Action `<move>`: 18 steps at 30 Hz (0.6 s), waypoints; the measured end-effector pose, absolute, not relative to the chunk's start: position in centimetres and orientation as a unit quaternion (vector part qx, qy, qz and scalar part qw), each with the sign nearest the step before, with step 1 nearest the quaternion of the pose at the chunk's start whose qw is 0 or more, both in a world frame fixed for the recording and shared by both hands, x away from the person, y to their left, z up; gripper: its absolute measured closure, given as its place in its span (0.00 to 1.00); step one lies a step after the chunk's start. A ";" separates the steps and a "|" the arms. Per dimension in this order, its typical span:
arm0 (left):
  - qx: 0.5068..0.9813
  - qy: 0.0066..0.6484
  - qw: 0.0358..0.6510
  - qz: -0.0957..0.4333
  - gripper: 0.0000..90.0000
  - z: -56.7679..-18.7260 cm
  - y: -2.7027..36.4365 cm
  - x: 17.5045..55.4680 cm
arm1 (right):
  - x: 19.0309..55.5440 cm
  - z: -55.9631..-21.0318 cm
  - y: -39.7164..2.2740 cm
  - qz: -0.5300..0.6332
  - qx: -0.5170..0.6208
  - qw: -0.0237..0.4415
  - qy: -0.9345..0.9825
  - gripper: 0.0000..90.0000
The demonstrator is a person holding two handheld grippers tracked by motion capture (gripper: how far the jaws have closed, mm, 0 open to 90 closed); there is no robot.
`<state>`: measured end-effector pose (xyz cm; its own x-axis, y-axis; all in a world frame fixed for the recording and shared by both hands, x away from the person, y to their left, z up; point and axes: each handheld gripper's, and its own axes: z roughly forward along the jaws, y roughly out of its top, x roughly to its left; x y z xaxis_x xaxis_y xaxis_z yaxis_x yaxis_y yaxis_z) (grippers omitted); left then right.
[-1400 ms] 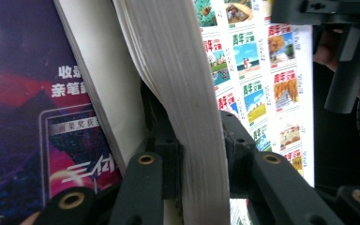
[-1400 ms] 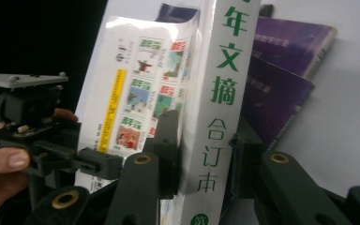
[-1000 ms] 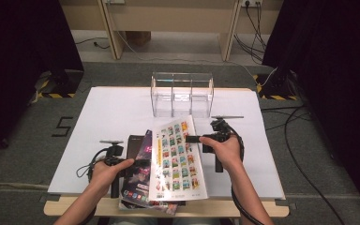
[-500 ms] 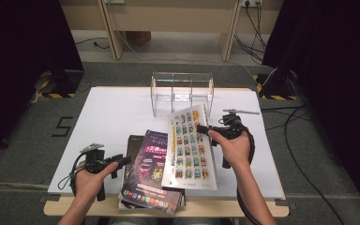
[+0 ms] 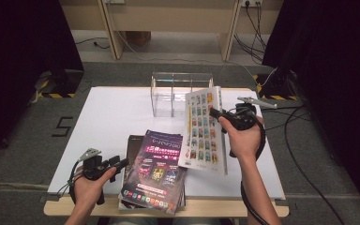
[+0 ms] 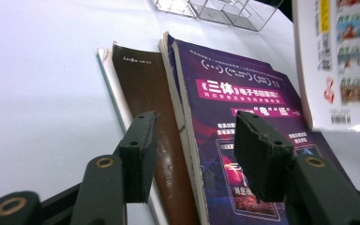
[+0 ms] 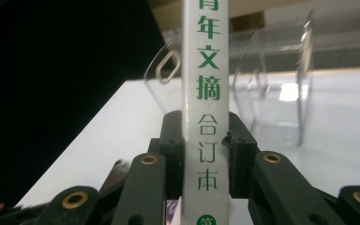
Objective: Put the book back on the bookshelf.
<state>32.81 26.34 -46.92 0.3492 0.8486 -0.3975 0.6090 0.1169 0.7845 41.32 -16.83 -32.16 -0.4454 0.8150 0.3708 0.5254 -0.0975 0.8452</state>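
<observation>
**Magazine lifted toward the clear rack**

The right gripper [image 5: 215, 114] clamps the white magazine [image 5: 202, 129] by its spine, held above the table [image 5: 112, 117], its long axis tilted. The clear rack [image 5: 173, 93] stands just behind it. The left gripper [image 5: 120, 164], jaws apart and empty, hovers beside the purple book [image 5: 157, 171].

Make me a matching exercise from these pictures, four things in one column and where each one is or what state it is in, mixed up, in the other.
Things
1. white magazine
2. purple magazine
3. clear rack
4. left tongs

Places or states
A. open, beside the stack's left edge
B. standing at the far side of the table
C. lifted off the table, spine clamped in the right tongs
D. lying on top of the stack, over a brown book

Pairs: 1-C, 2-D, 3-B, 4-A
</observation>
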 end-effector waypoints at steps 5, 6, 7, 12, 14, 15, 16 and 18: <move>0.647 0.562 0.500 0.124 0.54 -47.0 26.8 32.7 | 42.4 -30.7 -16.9 0.531 0.513 0.170 0.652 0.82; 0.648 0.562 0.499 0.124 0.54 -47.2 26.9 32.7 | 43.2 -30.5 -17.0 0.532 0.516 0.181 0.646 0.82; 0.648 0.562 0.499 0.124 0.54 -47.2 26.9 32.7 | 43.2 -30.5 -17.0 0.532 0.516 0.181 0.646 0.82; 0.650 0.566 0.493 0.119 0.54 -47.8 26.9 32.7 | 44.7 -30.1 -17.2 0.531 0.526 0.196 0.635 0.82; 0.651 0.565 0.492 0.120 0.54 -47.9 26.9 32.7 | 45.2 -30.0 -17.5 0.524 0.534 0.208 0.631 0.82; 0.652 0.565 0.491 0.119 0.54 -47.9 26.9 32.8 | 45.3 -30.1 -17.7 0.525 0.536 0.208 0.627 0.82; 0.652 0.566 0.491 0.119 0.54 -47.9 26.9 32.8 | 45.5 -30.1 -17.9 0.525 0.541 0.208 0.623 0.82; 0.651 0.566 0.492 0.120 0.54 -47.9 26.9 32.8 | 46.1 -30.1 -18.5 0.527 0.548 0.205 0.616 0.82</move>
